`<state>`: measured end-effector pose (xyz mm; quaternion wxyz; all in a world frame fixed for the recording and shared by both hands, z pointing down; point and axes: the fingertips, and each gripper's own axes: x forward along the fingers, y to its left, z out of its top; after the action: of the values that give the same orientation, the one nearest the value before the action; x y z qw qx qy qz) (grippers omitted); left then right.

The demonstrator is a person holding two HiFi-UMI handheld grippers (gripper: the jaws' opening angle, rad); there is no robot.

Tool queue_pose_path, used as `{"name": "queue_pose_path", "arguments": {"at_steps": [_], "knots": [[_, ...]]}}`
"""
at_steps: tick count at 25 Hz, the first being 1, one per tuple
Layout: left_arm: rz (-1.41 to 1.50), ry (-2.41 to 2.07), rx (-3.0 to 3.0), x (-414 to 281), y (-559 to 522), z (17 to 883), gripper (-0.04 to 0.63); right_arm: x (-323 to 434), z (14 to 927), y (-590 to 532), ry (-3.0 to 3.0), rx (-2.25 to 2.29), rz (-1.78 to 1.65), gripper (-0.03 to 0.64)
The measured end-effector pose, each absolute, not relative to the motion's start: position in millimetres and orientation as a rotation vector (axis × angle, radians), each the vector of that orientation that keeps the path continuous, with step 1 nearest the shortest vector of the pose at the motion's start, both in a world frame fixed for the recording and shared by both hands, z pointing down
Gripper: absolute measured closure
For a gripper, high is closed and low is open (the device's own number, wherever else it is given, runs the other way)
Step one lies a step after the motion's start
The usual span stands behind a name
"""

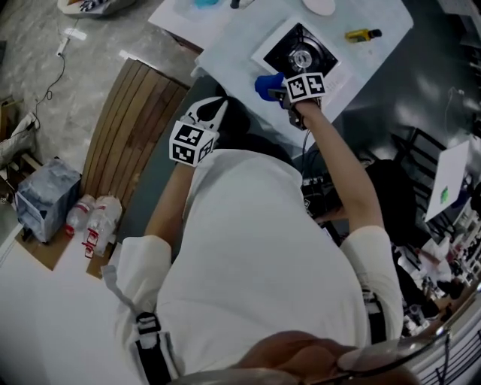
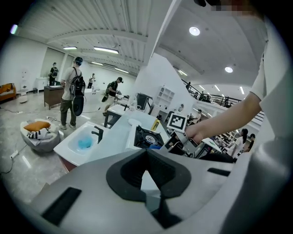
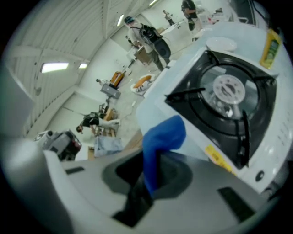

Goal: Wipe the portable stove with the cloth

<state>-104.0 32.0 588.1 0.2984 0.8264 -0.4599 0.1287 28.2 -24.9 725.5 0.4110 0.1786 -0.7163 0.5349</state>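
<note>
The portable stove [image 1: 301, 51] is white with a black burner well and stands on a white table [image 1: 233, 53]. My right gripper [image 1: 279, 92] is shut on a blue cloth [image 1: 265, 84] and hovers at the stove's near left corner. In the right gripper view the cloth [image 3: 165, 135] sticks up from the gripper [image 3: 149, 178], just short of the stove [image 3: 224, 91]. My left gripper [image 1: 214, 107] hangs back off the table's near edge. Its jaws look shut with nothing in them [image 2: 146, 176]. From there the stove [image 2: 147, 136] lies ahead.
A yellow bottle [image 1: 362, 34] and a white plate [image 1: 321, 6] lie beyond the stove. A white basin [image 2: 84, 142] with something blue in it stands to the left. A wooden slatted bench [image 1: 131, 124] lies at my left. Several people stand across the hall.
</note>
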Motion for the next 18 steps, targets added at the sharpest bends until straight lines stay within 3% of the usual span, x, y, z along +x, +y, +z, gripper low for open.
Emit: {"name": "queue_pose_path", "arguments": {"at_steps": [18], "knots": [[0.385,-1.082,2.242,-53,52,575,0.563,147,765,44,-1.686,0.846,1.62,0.541]]}}
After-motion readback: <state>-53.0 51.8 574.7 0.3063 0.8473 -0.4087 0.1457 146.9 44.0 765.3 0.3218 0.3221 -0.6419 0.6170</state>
